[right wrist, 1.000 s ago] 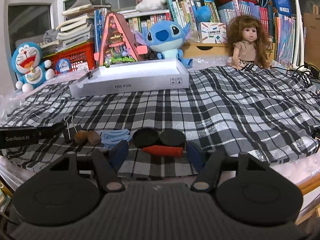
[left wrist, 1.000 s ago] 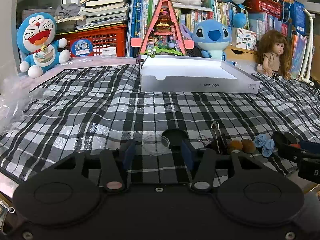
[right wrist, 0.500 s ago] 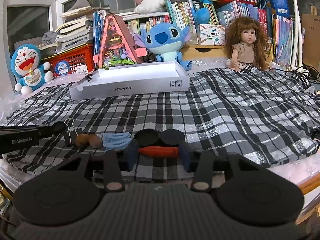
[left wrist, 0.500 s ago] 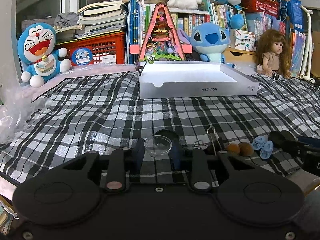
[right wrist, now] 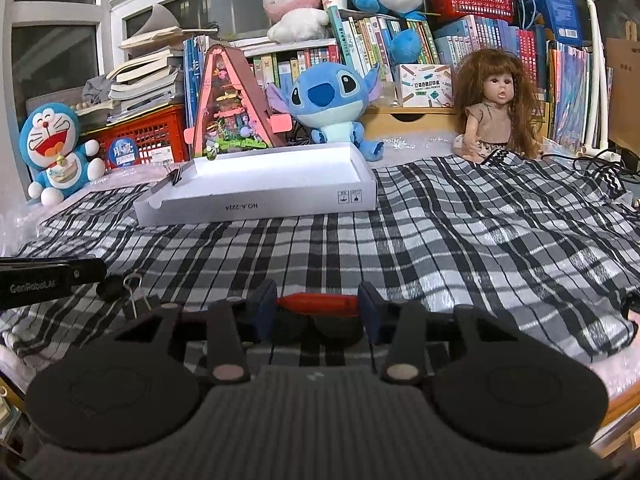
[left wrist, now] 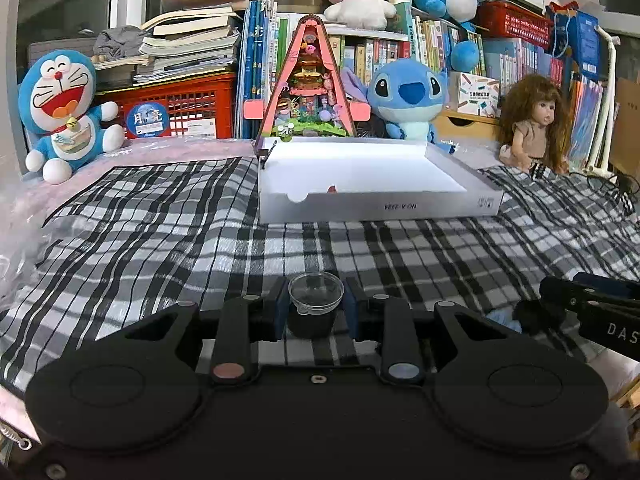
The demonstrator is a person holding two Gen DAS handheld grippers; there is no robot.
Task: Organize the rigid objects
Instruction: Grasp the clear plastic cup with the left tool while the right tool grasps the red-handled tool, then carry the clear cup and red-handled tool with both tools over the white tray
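My left tool (left wrist: 316,306) grips a small clear cup (left wrist: 316,294); my right tool (right wrist: 317,307) pinches a red stick (right wrist: 317,302) crosswise. The white box (left wrist: 376,204) lies straight ahead of both.

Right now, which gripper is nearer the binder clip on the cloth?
Left. In the right wrist view the left gripper sits just beside the binder clip; the right gripper, shut on the red piece, is farther off.

Both grippers closed, the left gripper (left wrist: 316,306) on the clear cup (left wrist: 316,292), which it lifted, the right gripper (right wrist: 317,307) on the red stick (right wrist: 318,301).
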